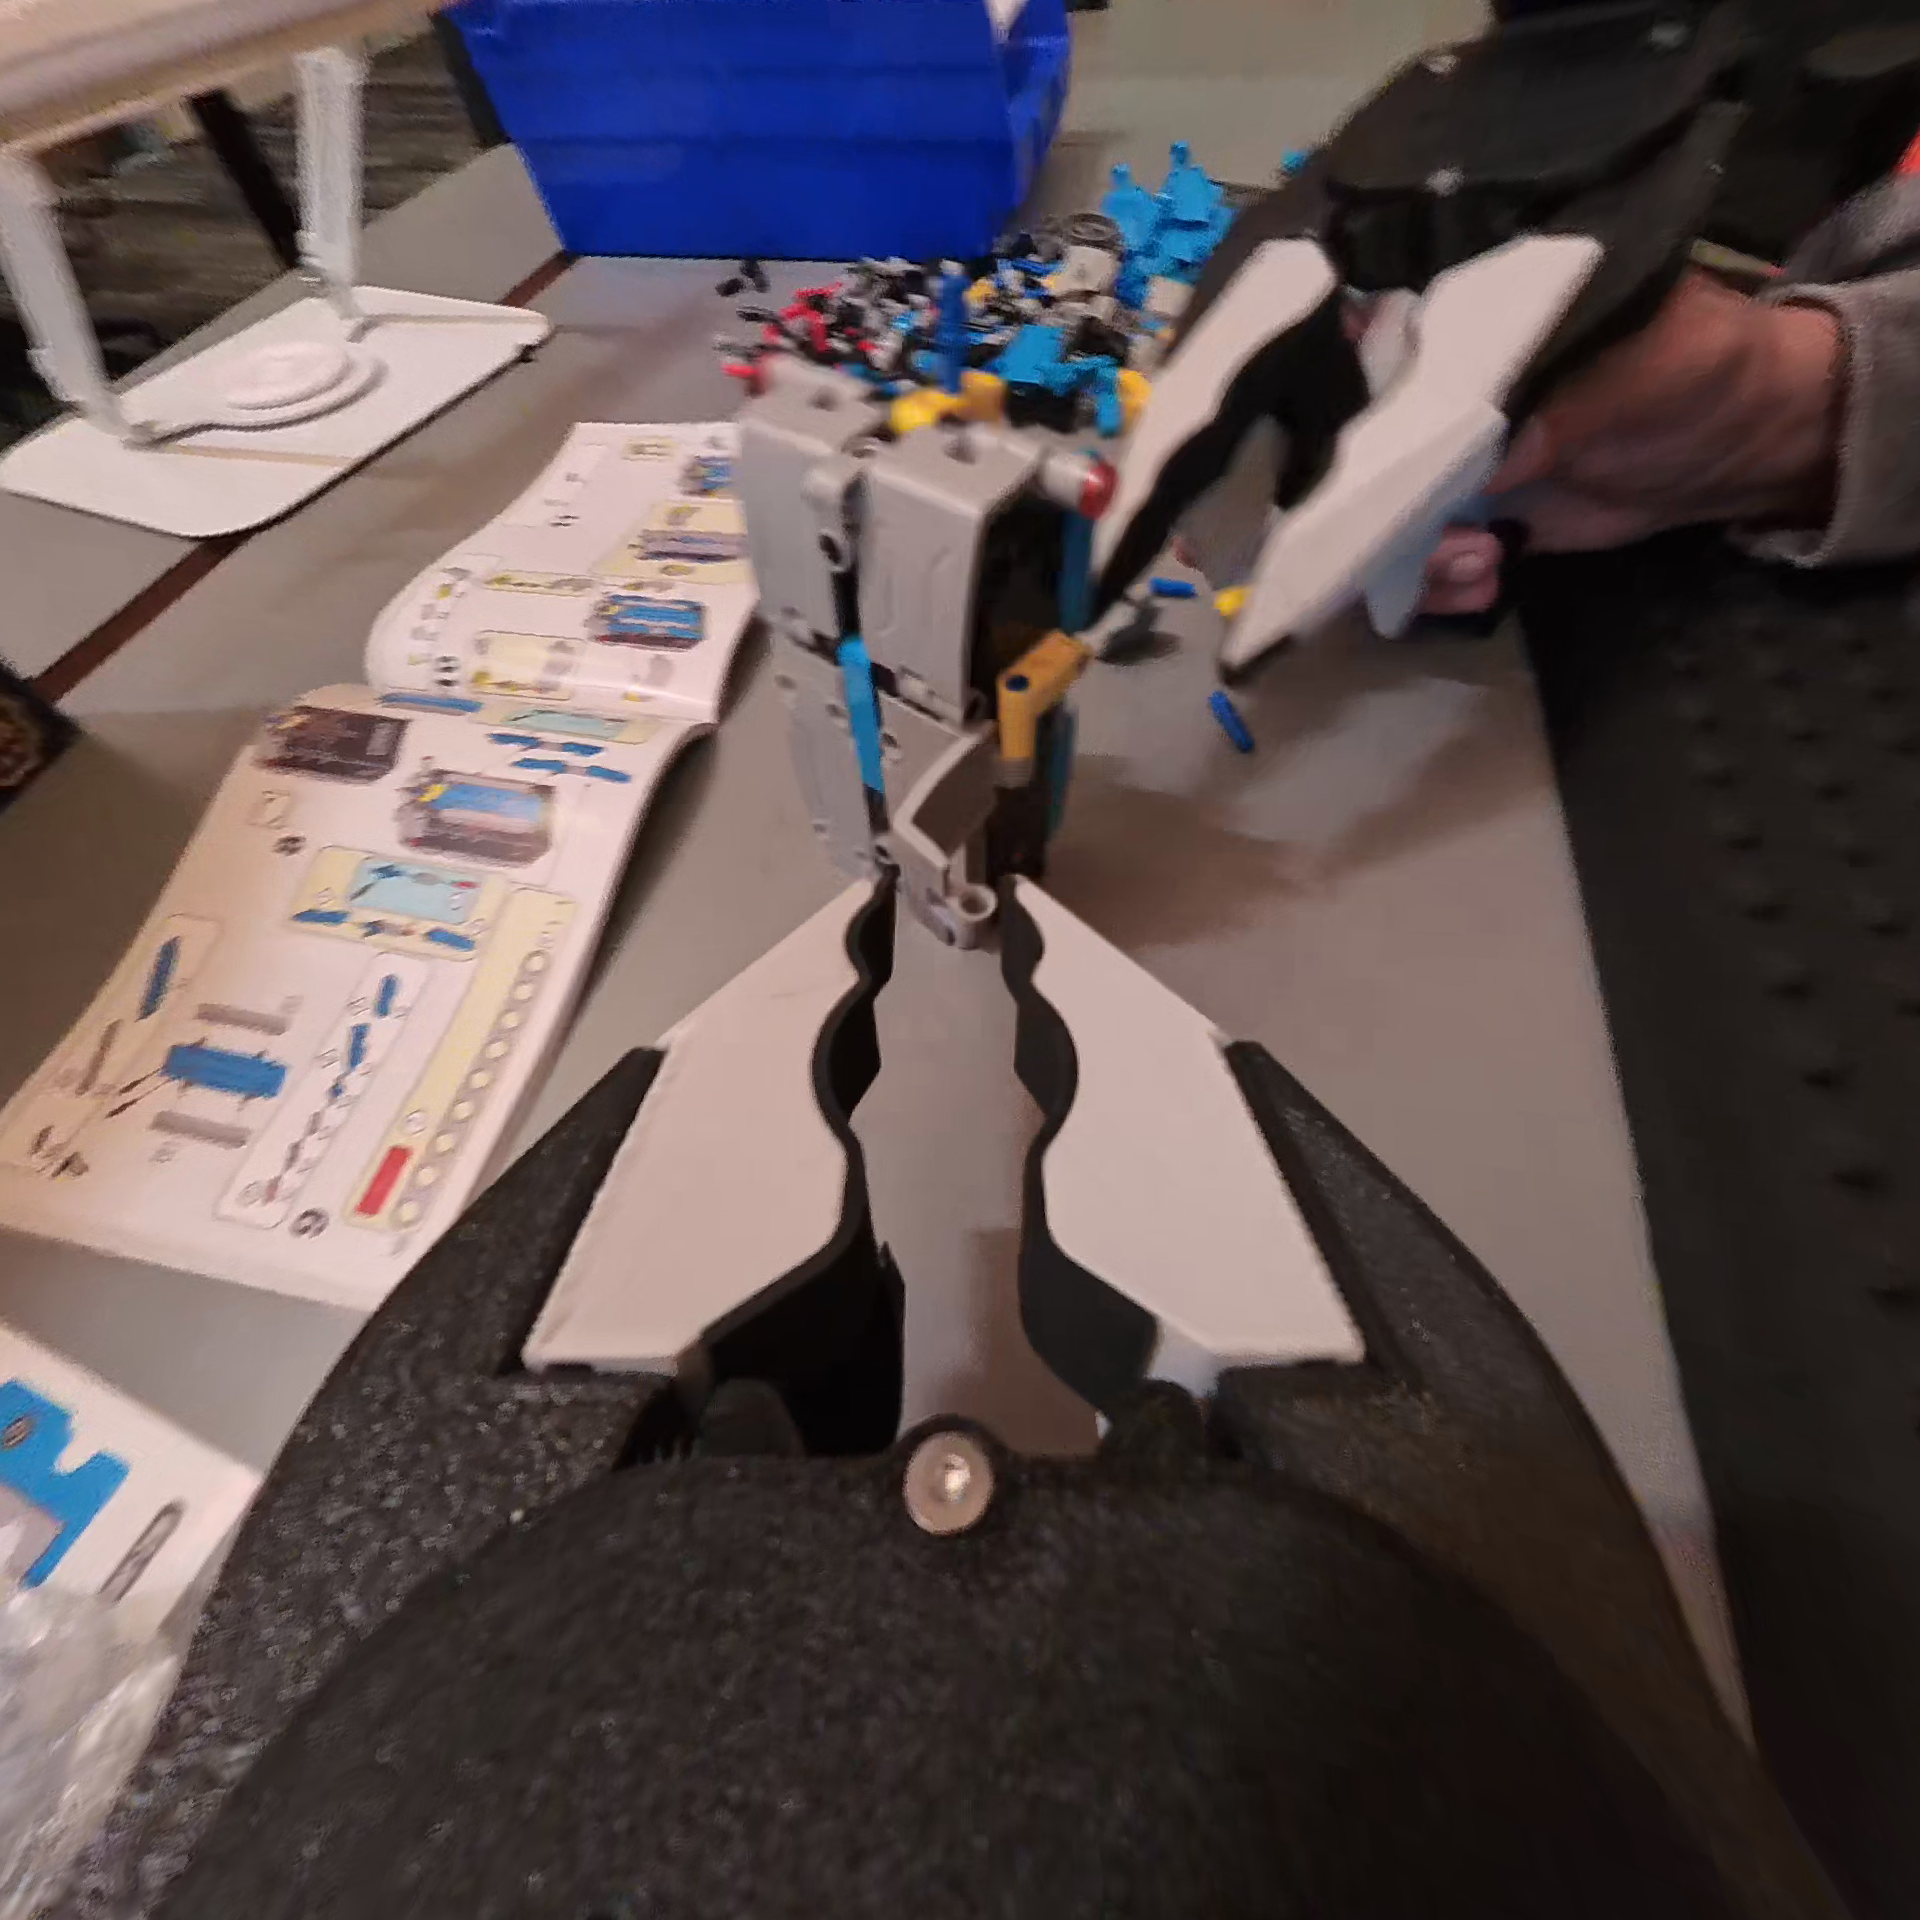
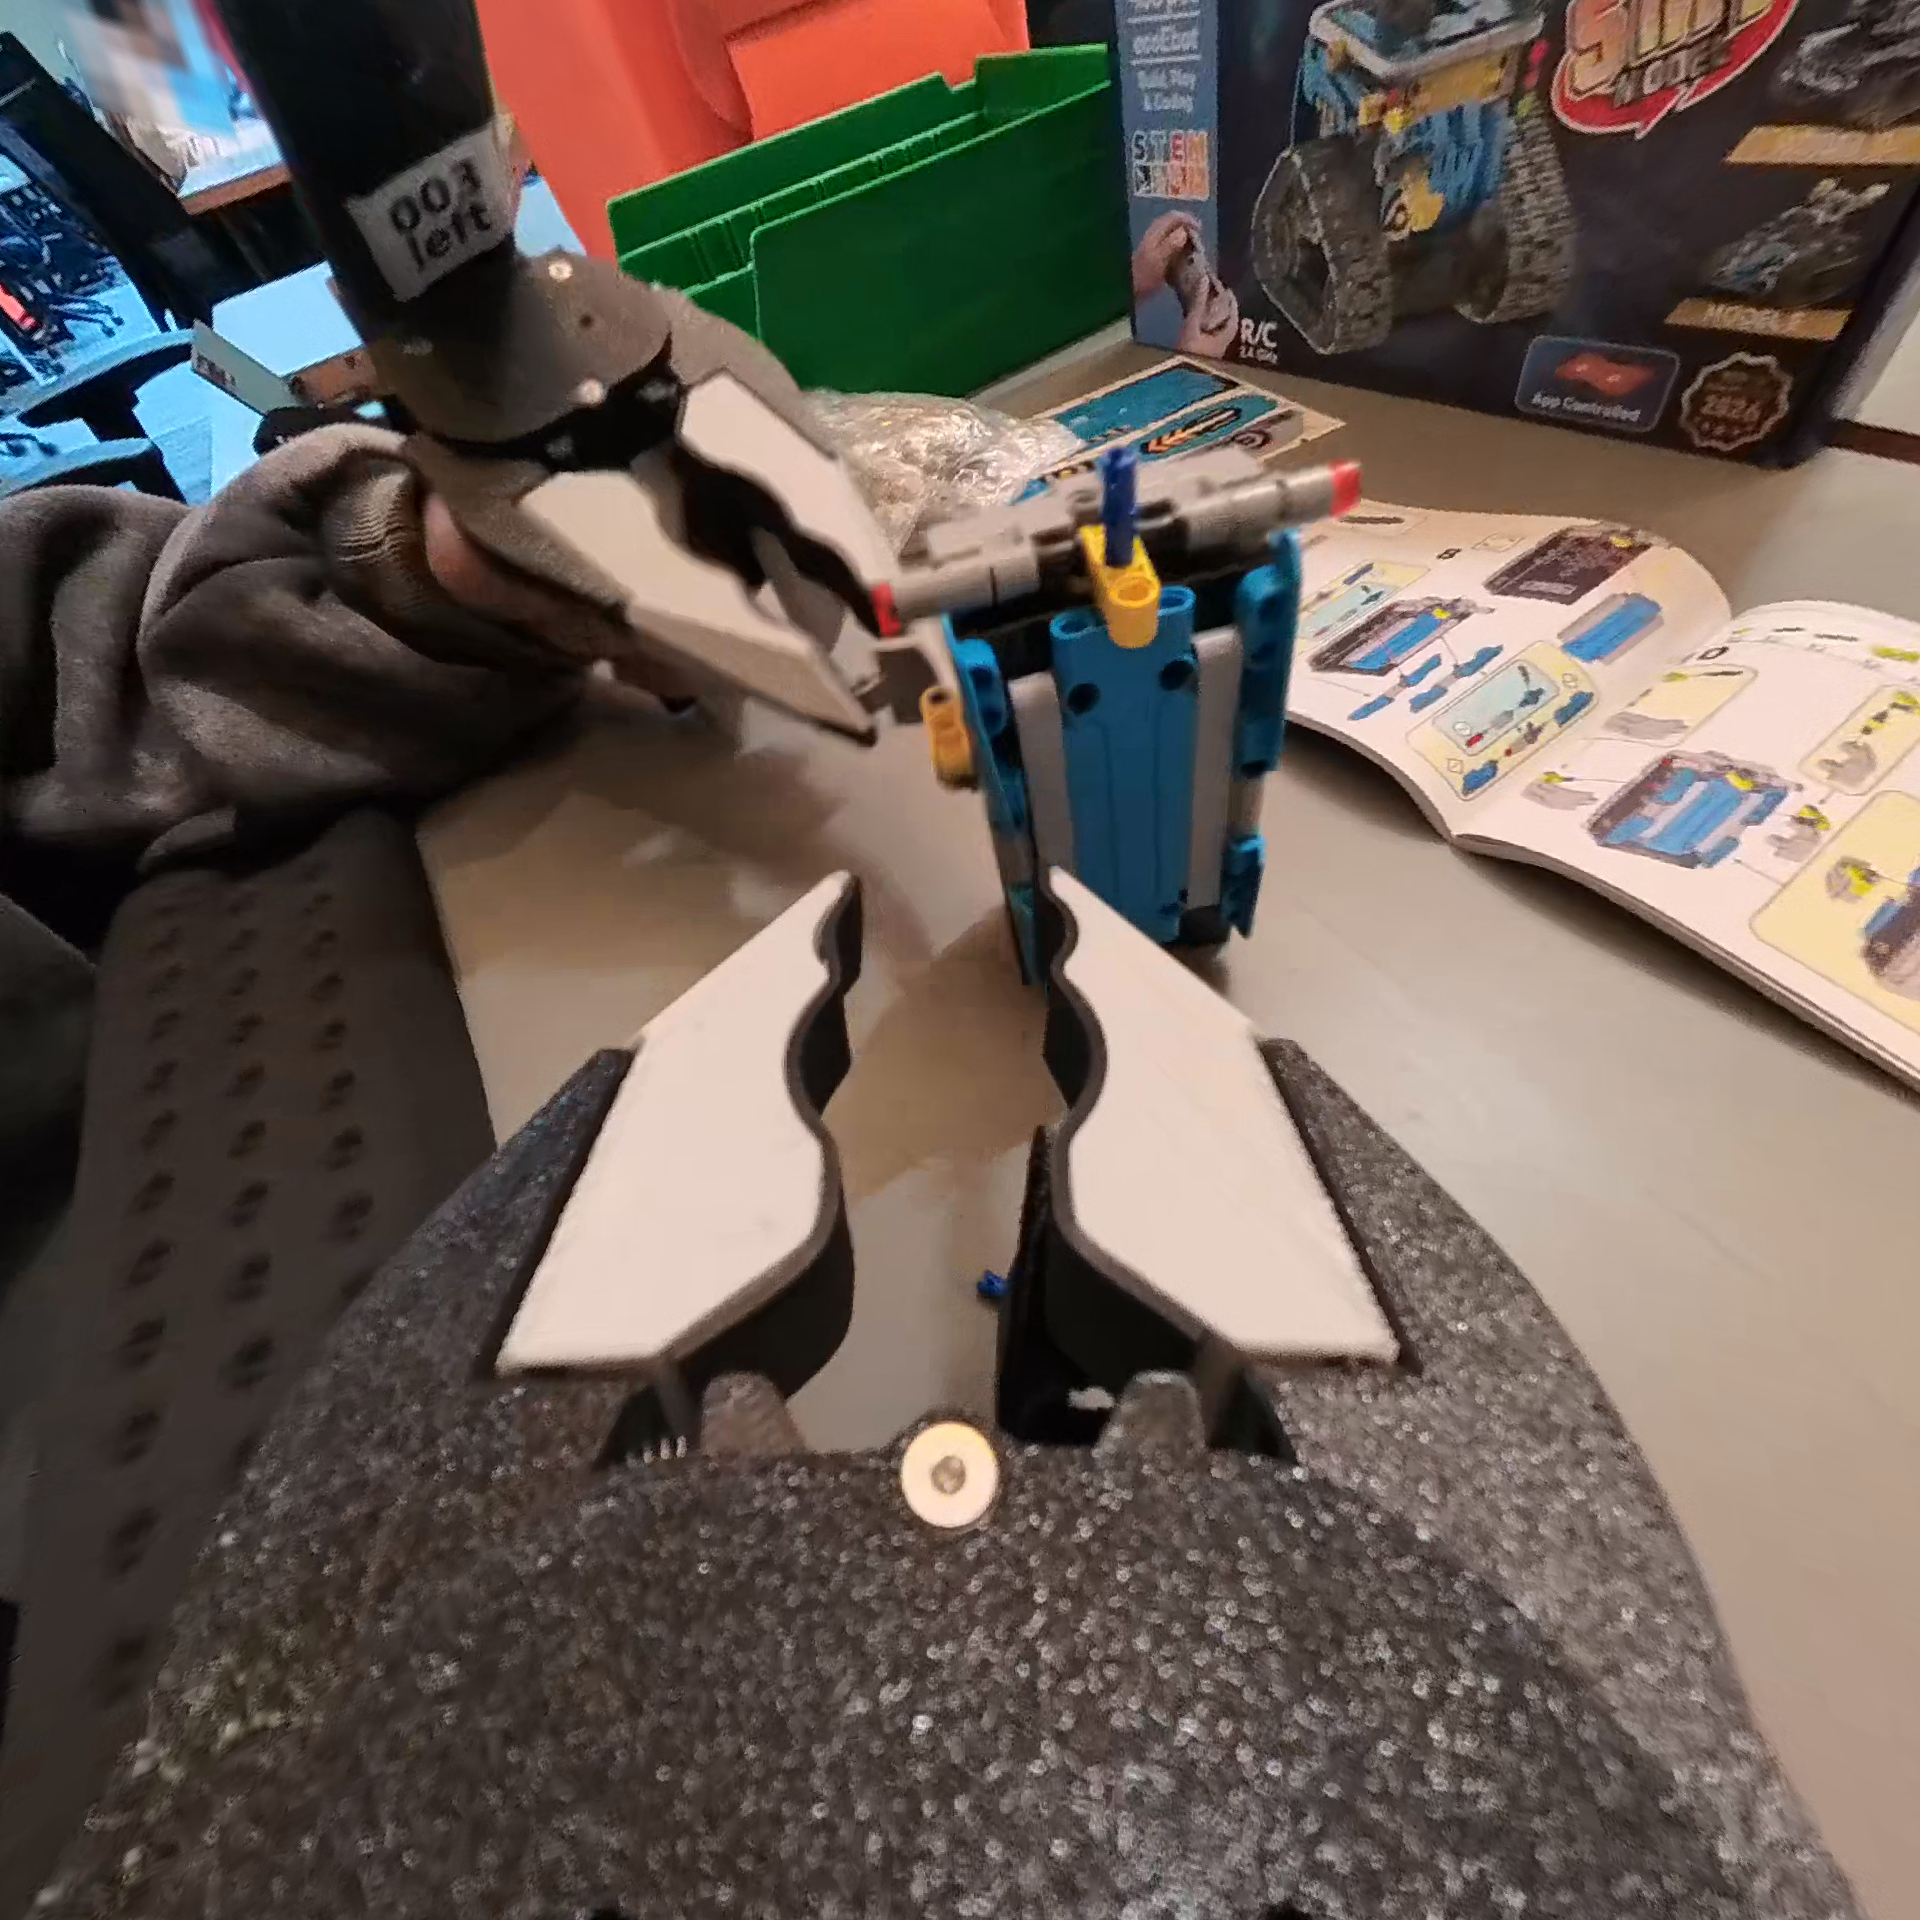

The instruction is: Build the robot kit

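Observation:
A grey, blue and yellow brick model (image 1: 914,582) stands upright on the grey table (image 1: 1351,935). My left gripper (image 1: 951,888) is shut on a grey piece at the model's near lower end. It also shows in the right wrist view (image 2: 878,665), clamped on the model's (image 2: 1122,727) upper left side. My right gripper (image 2: 951,883) is open and empty, its right fingertip at the model's lower left edge. In the left wrist view the right gripper (image 1: 1174,634) hangs open next to a yellow connector (image 1: 1039,675) on the model.
An open instruction booklet (image 1: 416,883) (image 2: 1610,727) lies beside the model. Behind are a pile of loose parts (image 1: 987,301), a blue bin (image 1: 769,125), a white stand (image 1: 260,395), a green bin (image 2: 914,239), a product box (image 2: 1507,208) and a plastic bag (image 2: 935,436). There is about 7 centimeters between the tips of the two grippers.

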Motion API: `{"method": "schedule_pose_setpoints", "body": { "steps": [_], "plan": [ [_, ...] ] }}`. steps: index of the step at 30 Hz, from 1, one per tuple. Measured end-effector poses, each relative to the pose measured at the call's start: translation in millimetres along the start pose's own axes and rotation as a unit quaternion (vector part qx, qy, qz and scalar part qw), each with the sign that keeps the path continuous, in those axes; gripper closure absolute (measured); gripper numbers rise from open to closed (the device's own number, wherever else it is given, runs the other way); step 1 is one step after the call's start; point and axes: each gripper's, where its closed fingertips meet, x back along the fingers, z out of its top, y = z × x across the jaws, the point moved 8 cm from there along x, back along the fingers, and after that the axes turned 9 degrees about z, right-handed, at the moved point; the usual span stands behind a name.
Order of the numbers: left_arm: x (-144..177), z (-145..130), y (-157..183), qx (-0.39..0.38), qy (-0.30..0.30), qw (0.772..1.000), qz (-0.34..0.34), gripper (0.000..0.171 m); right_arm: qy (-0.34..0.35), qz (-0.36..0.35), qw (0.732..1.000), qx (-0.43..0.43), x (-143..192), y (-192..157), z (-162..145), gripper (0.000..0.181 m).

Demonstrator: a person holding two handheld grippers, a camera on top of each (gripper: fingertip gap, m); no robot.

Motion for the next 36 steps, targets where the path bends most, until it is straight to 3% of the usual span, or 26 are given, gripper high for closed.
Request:
{"method": "schedule_pose_setpoints", "body": {
  "steps": [4, 6, 9, 10, 12, 15, 18, 19, 20, 21, 29, 36],
  "plan": [
    [1.5, -1.0, -13.1, 0.025, 0.008, 0.999, 0.026, 0.154, -0.028, 0.015, 0.999, 0.011, -13.2, -5.1, -1.4, 0.141],
    [1.3, -1.8, -14.9, 0.025, 0.005, 0.999, 0.033, 0.154, -0.030, -0.024, 0.998, 0.044, -7.1, -3.9, 0.4, 0.148],
    [2.1, -0.1, -12.4, 0.019, 0.013, 0.999, 0.034, 0.154, 0.028, -0.103, 0.993, 0.049, 13.0, 9.0, 11.6, 0.144],
    [1.3, 0.0, -11.3, 0.015, 0.014, 0.999, 0.036, 0.154, 0.034, -0.129, 0.991, 0.033, 16.8, 17.0, 12.2, 0.134],
    [-1.5, -0.8, -10.6, 0.005, 0.010, 0.998, 0.055, 0.154, 0.045, -0.134, 0.990, -0.005, 12.6, 27.5, 12.5, 0.095],
    [-4.2, 0.0, -8.5, -0.010, 0.006, 0.997, 0.073, 0.158, 0.043, -0.101, 0.994, -0.022, -7.3, 28.0, 16.0, 0.072],
    [-4.3, 3.0, -6.0, -0.023, 0.010, 0.996, 0.088, 0.161, 0.037, -0.101, 0.994, -0.007, -23.2, 21.1, 23.5, 0.081],
    [-4.1, 4.1, -4.7, -0.028, 0.013, 0.995, 0.091, 0.162, 0.033, -0.101, 0.994, -0.003, -28.0, 18.2, 25.2, 0.089],
    [-3.9, 5.3, -3.6, -0.034, 0.015, 0.995, 0.097, 0.162, 0.027, -0.111, 0.993, 0.004, -31.2, 16.4, 26.1, 0.108],
    [-3.9, 5.8, -3.7, -0.040, 0.011, 0.993, 0.110, 0.162, 0.024, -0.124, 0.992, 0.008, -33.1, 15.5, 27.4, 0.113],
    [2.9, 3.2, 3.0, -0.088, -0.014, 0.979, 0.185, 0.159, 0.033, -0.206, 0.978, -0.017, -44.2, 11.3, 31.3, 0.114],
    [5.1, -3.2, 41.2, -0.175, -0.032, 0.954, 0.241, 0.156, 0.047, -0.252, 0.966, -0.031, -47.2, 8.1, 30.3, 0.114]
  ]
}}
